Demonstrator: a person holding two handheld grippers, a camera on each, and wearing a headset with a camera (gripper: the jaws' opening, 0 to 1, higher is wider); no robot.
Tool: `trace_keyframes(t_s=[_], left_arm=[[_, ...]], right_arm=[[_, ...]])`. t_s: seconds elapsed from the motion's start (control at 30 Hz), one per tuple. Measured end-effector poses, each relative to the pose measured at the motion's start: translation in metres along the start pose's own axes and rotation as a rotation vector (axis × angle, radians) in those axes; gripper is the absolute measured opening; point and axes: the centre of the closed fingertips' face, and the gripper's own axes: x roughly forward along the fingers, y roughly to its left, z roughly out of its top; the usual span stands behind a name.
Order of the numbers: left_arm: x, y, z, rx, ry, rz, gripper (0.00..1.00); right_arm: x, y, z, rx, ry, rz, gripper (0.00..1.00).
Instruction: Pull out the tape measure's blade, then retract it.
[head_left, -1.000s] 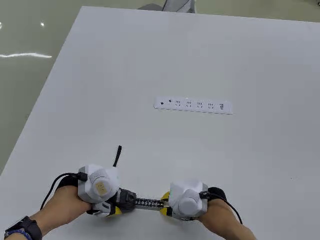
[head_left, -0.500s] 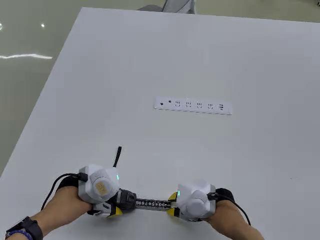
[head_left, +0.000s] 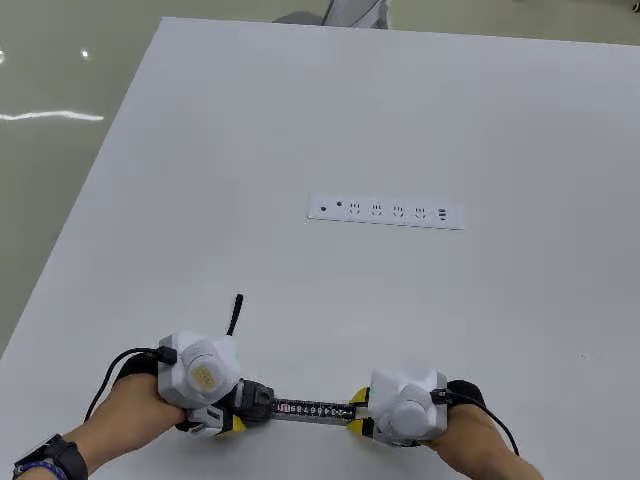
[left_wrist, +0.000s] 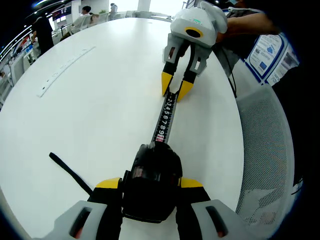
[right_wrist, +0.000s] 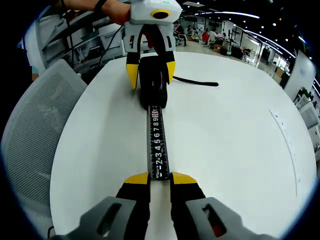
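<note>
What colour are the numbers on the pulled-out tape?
White, on a black blade. The right gripper view shows them best.

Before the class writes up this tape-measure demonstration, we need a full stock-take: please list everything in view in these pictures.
table: one, white, under everything
power strip: one, white, mid-table
case: one, black, near edge of table
blade: one, dark with white numerals, drawn out of case
strap: one, black, lying on table by case
chair: at least one, grey mesh, beside table
watch: one, dark, left wrist
left gripper: white, yellow tips, shut on case
right gripper: white, yellow tips, shut on blade end
left hand, right hand: each holding its gripper
</note>
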Motion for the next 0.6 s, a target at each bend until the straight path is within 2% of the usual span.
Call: trace_keyframes(t_s=[0.43, 0.6], left_arm=[[0.0, 0.0, 0.0, -0.005, -0.001, -0.001, 0.39], [0.0, 0.0, 0.0, -0.005, 0.0, -0.001, 0.39]], right_arm=[[-0.004, -0.001, -0.006, -0.009, 0.014, -0.007, 0.13], [-0.01, -0.002, -0.014, -0.008, 0.021, -0.012, 0.13]])
